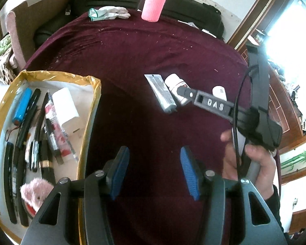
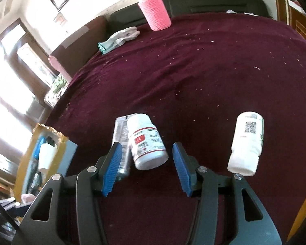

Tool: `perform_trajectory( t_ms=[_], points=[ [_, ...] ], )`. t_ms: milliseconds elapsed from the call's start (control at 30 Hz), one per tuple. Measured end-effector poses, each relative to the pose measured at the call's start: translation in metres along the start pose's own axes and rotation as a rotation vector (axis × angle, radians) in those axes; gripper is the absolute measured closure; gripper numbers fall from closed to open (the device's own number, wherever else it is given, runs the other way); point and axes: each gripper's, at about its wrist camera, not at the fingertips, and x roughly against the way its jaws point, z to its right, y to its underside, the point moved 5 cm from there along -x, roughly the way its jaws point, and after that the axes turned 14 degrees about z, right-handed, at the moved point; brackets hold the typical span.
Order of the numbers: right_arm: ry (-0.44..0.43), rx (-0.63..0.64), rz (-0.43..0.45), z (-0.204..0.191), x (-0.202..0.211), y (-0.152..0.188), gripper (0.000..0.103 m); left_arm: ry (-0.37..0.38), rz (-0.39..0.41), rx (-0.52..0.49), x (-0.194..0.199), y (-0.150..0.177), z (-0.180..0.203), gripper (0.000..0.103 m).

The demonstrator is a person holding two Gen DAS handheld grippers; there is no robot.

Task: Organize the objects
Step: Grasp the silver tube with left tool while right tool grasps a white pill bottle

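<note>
Your right gripper point(image 2: 144, 165) is spread, its blue pads either side of the white red-labelled pill bottle point(image 2: 146, 143) lying mid-cloth on the maroon bedspread point(image 2: 193, 71). Centre on the bottle, clear of the silver tube point(image 2: 120, 134) touching it, before squeezing. Left gripper point(image 1: 155, 173) hangs spread, empty.

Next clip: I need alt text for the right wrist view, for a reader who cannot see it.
The right hand-held gripper hangs open over a white pill bottle with a red label lying on a maroon cloth, a silver tube beside it. A second white bottle lies to the right; a pink bottle and a glove sit at the far edge.
</note>
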Motion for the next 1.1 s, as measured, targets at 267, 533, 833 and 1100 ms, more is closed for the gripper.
perform_trajectory(
  t_ms=[267,533,833,1100],
  points=[
    [-0.022,-0.059,-0.042,0.016,0.007,0.004,0.068,-0.040,-0.033,-0.023,-0.042,-0.025,0.010,0.057],
    [0.035,-0.121,-0.048,0.040,0.021,0.001,0.067,-0.089,-0.090,-0.065,-0.100,-0.043,0.026,0.057],
    [-0.001,-0.148,-0.068,0.039,0.015,0.004,0.067,-0.225,-0.080,-0.160,-0.123,-0.048,0.023,0.081],
    [-0.026,-0.115,-0.062,0.030,0.009,0.005,0.060,-0.190,-0.130,-0.130,-0.067,0.006,0.003,0.081]
  ],
)
